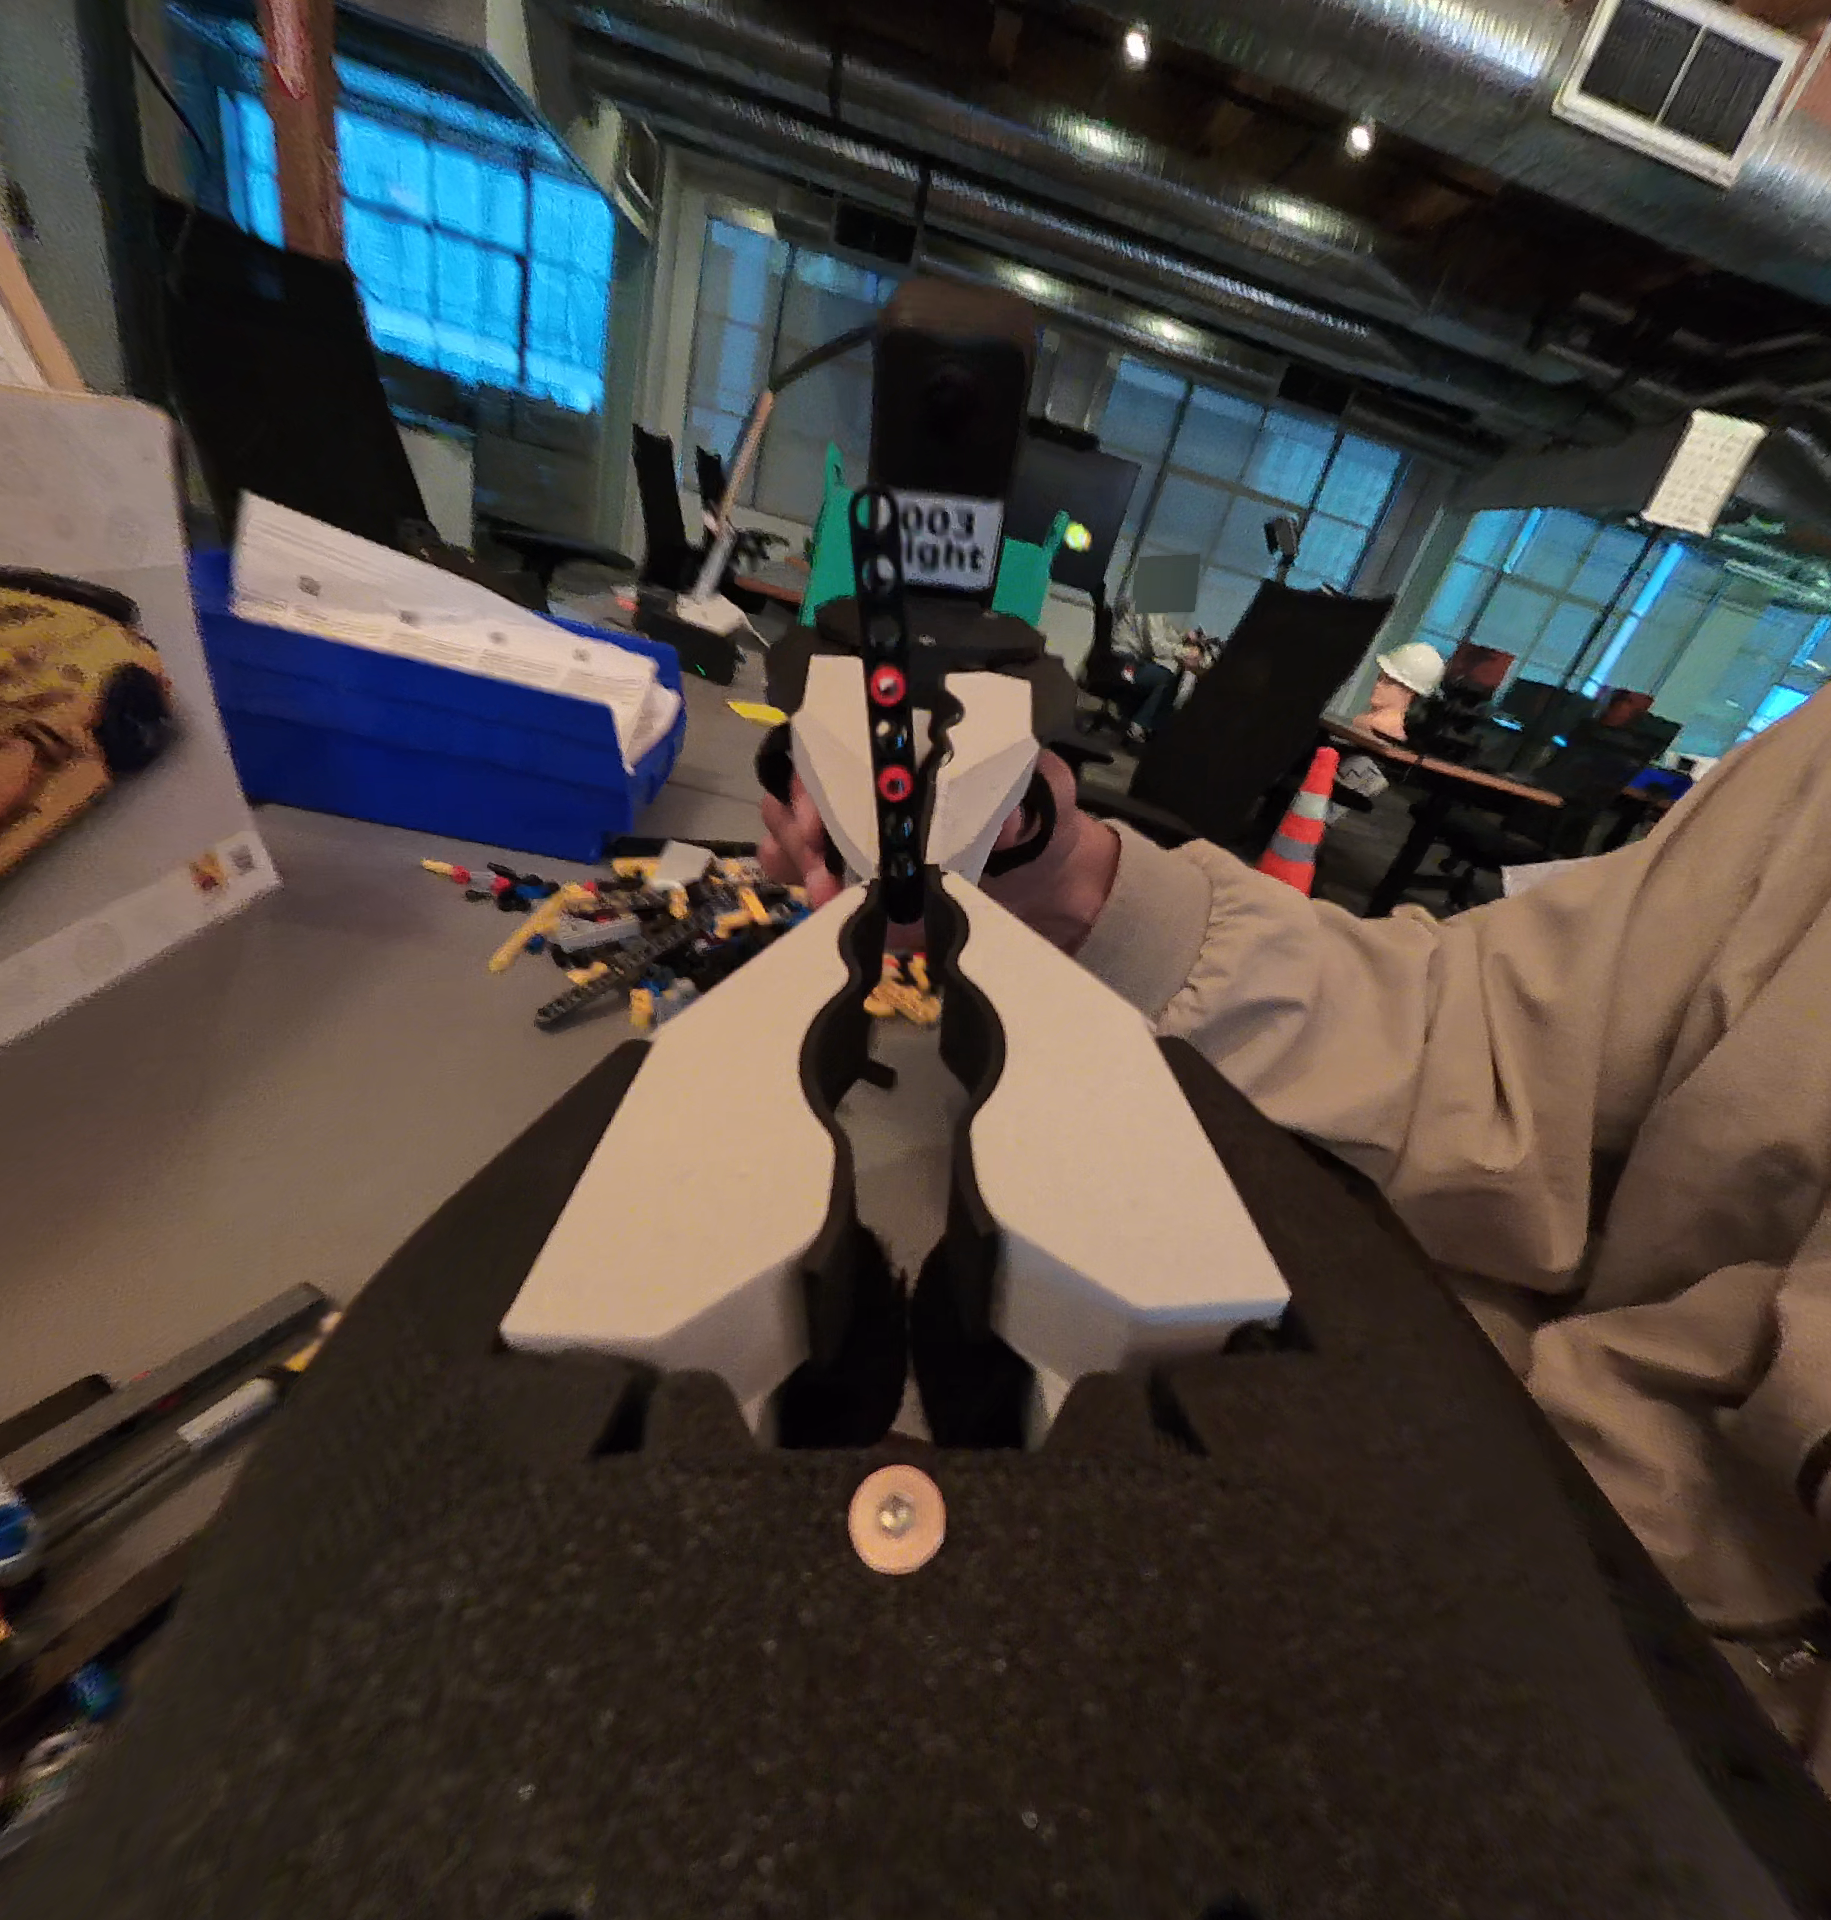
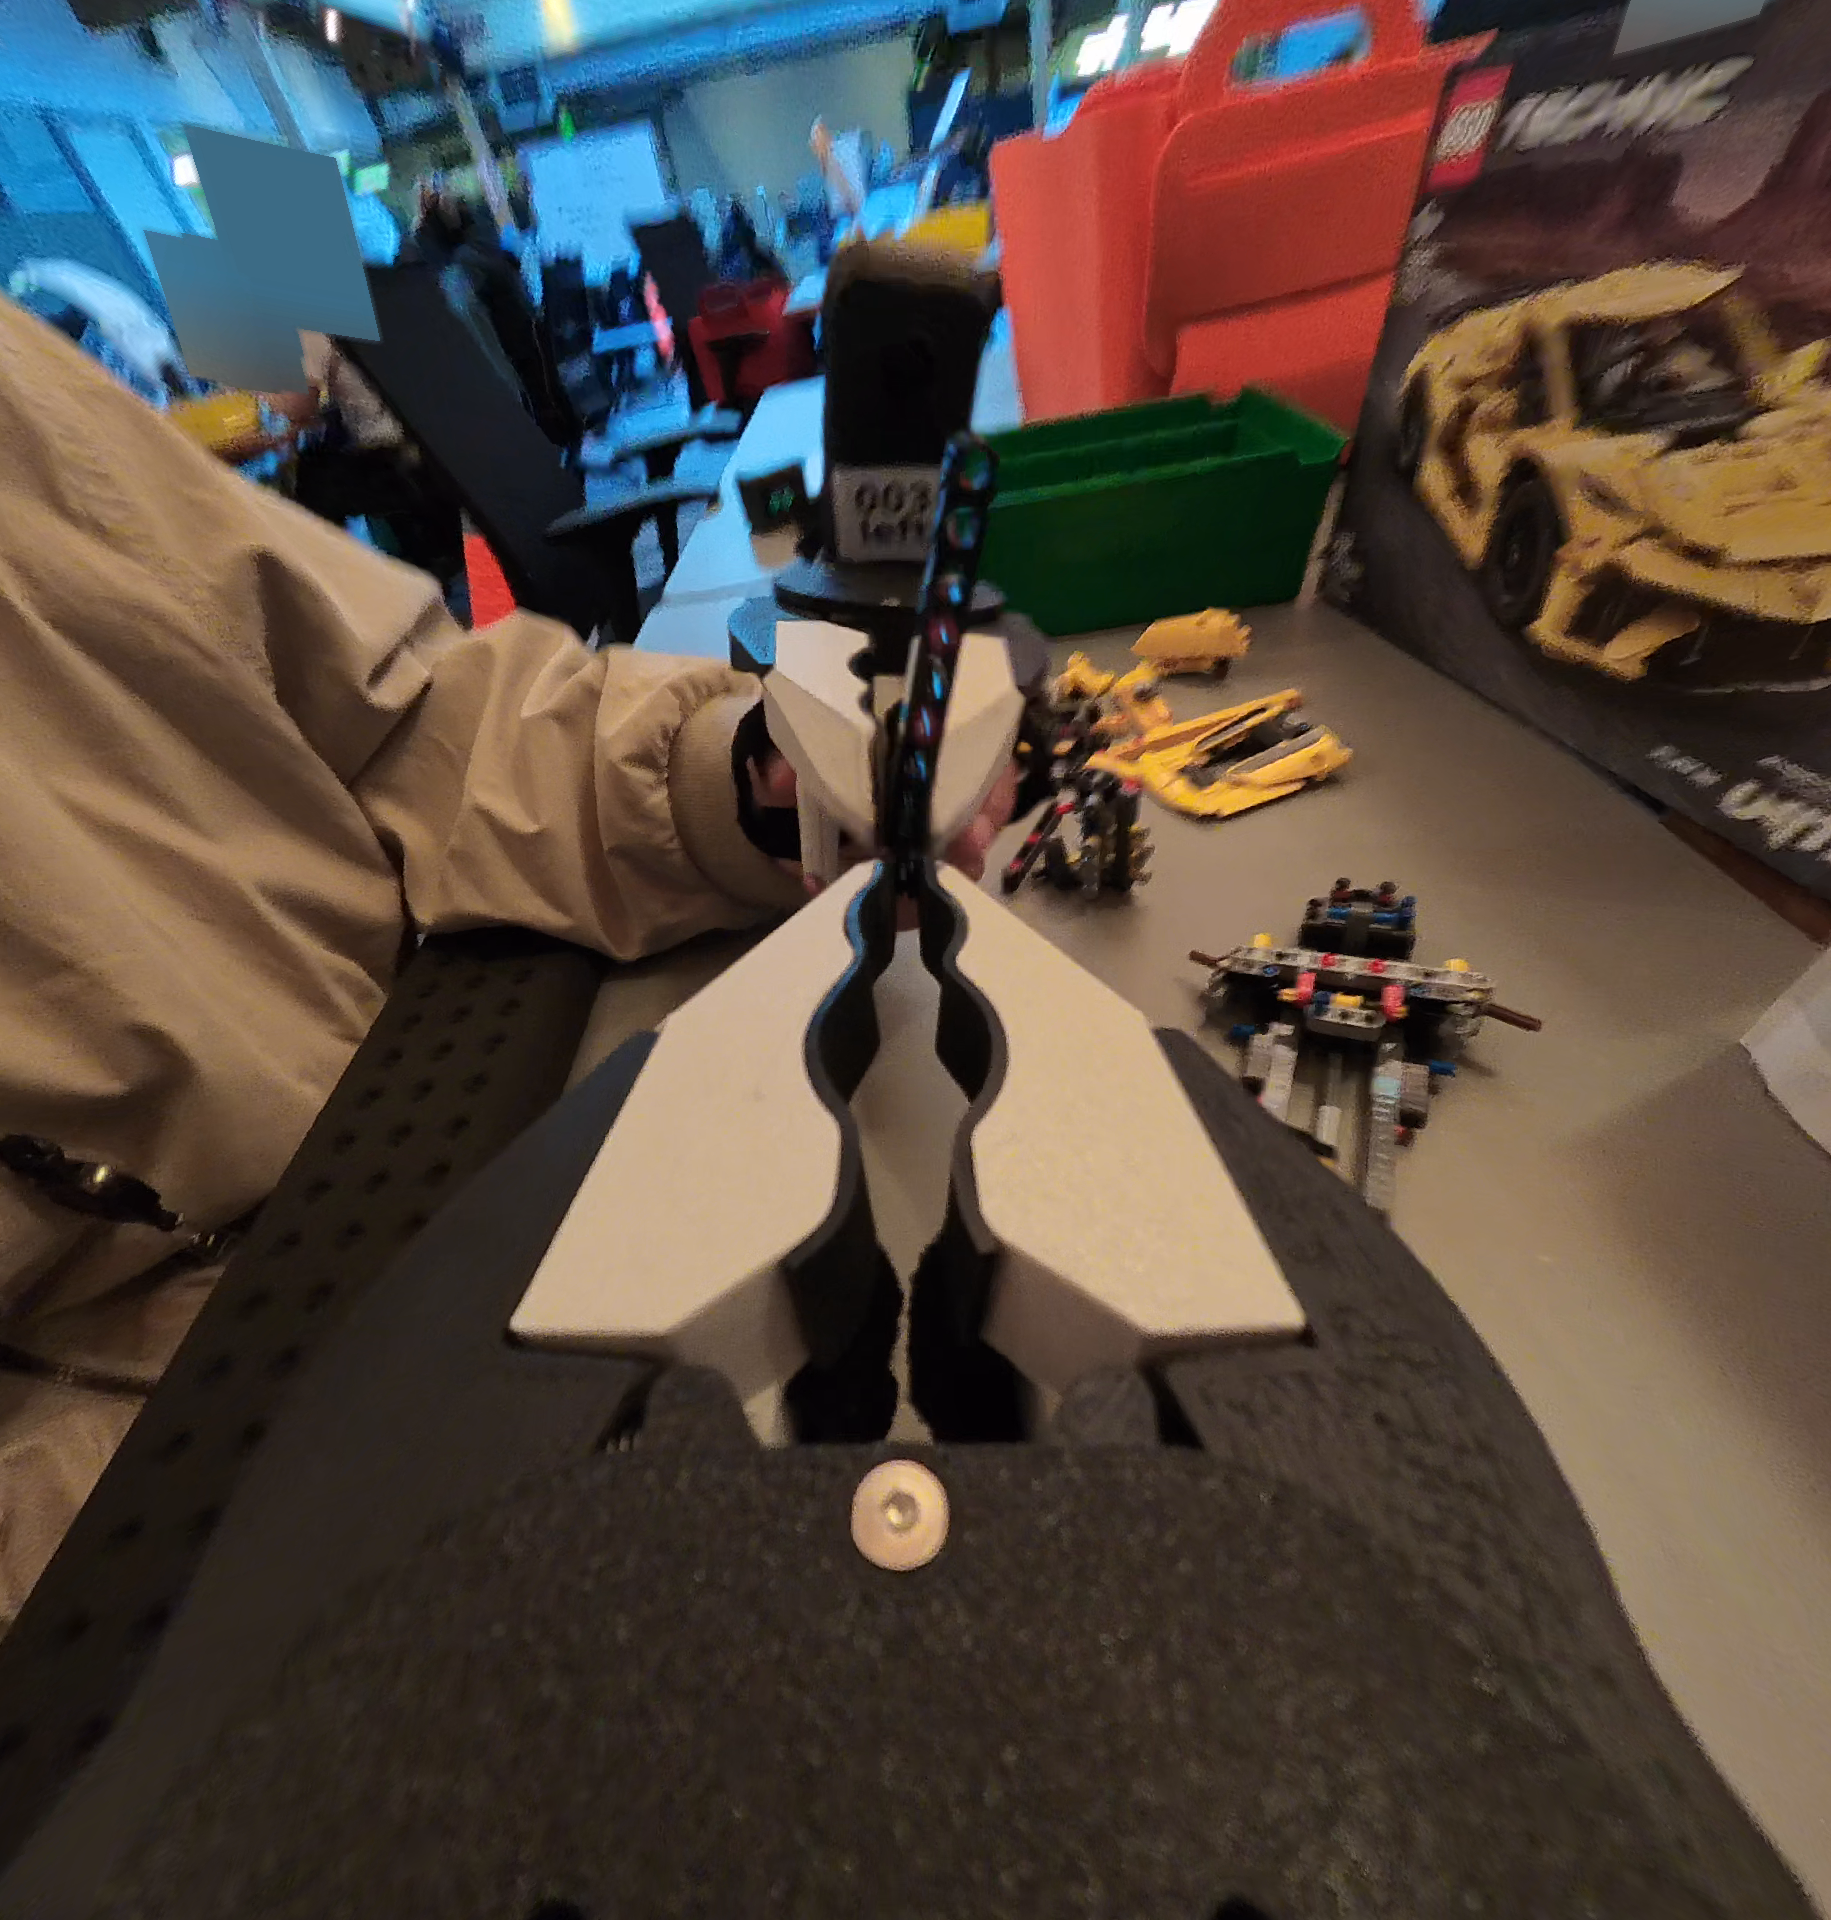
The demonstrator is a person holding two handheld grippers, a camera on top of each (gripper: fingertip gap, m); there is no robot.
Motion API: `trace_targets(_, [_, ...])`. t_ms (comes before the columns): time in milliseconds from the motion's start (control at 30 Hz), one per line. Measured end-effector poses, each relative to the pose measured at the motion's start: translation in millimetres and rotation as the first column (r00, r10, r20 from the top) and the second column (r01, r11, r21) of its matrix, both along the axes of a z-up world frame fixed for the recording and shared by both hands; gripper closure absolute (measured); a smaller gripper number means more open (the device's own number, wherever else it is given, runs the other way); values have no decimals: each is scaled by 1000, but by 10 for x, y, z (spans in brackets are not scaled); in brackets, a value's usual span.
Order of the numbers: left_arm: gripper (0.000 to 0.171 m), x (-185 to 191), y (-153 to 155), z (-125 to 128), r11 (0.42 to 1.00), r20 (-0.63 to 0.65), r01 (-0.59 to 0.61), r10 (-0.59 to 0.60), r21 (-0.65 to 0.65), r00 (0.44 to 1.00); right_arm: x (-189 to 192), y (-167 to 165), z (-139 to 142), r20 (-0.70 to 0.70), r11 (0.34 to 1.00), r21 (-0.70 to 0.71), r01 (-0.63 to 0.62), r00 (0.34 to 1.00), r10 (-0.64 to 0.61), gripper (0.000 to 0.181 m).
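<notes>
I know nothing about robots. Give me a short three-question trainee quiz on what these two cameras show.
1. True or false: the left gripper and the right gripper pinch the same black beam.
2. The bin holding papers is: A blue, B red, C purple.
3. Fill in: the box pictures a ___ car.
Key: 1 true; 2 A; 3 yellow.

Each wrist camera sits close behind its own fingers, low over the grey tabletop (image 1: 267,1091), and faces the other gripper. Both views share the black holed beam (image 1: 895,727) between them.
</notes>
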State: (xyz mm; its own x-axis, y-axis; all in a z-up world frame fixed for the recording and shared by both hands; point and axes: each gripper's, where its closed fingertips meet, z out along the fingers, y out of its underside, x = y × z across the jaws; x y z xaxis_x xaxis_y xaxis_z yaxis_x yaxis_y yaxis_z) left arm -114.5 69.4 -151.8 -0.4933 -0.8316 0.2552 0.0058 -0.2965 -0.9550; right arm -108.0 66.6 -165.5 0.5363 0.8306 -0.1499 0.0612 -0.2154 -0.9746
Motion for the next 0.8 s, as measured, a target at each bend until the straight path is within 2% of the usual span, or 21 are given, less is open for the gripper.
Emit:
trace_targets(67, [165, -287, 495, 379, 984, 143, -75, 98, -162, 985, 414, -2, 52, -75, 995, -8, 95, 993, -95, 178])
trace_targets(100, [165, -446, 752, 500, 972, 182, -121, 158, -203, 971, 667, -42, 85, -128, 991, -19, 133, 983, -135, 178])
trace_targets(133, [165, -544, 920, 532, 965, 191, -160, 201, -207, 961, 900, -103, 48, -149, 986, -66, 154, 976, -162, 178])
trace_targets(167, [165, -561, 998, 497, 963, 175, -182, 218, -201, 960, 1138, -149, -107, -100, 967, -152, 205, 970, -221, 178])
trace_targets(233, [165, -419, 989, 318, 962, 92, -203, 222, -185, 971, 1602, -272, -574, 153, 869, -297, 396, 918, -366, 178])
trace_targets(300, [165, -165, 918, 31, 956, -54, -258, 253, -137, 966, 1764, -461, -876, 308, 792, -392, 467, 878, -365, 178])
trace_targets(400, [165, 124, 905, -451, 915, -245, -400, 400, 53, 883, 2064, -538, -1175, 534, 695, -358, 624, 747, -396, 178])
trace_targets(467, [165, 204, 904, -679, 866, -296, -449, 498, 220, 815, 2213, -582, -1302, 623, 648, -335, 684, 677, -392, 176])
trace_targets(567, [164, 222, 793, -827, 828, -314, -390, 526, 403, 791, 2216, -492, -1226, 602, 663, -297, 687, 674, -429, 167])
trace_targets(667, [164, 80, 713, -1115, 795, -439, -190, 497, 576, 749, 2151, -342, -1036, 547, 713, -205, 671, 682, -485, 165])
trace_targets(733, [165, -75, 671, -1292, 793, -537, -61, 464, 606, 704, 2066, -241, -917, 509, 736, -155, 659, 692, -512, 163])
trace_targets(800, [165, -285, 582, -1492, 810, -661, 91, 402, 580, 634, 1742, -92, -786, 422, 806, -130, 577, 768, -482, 159])
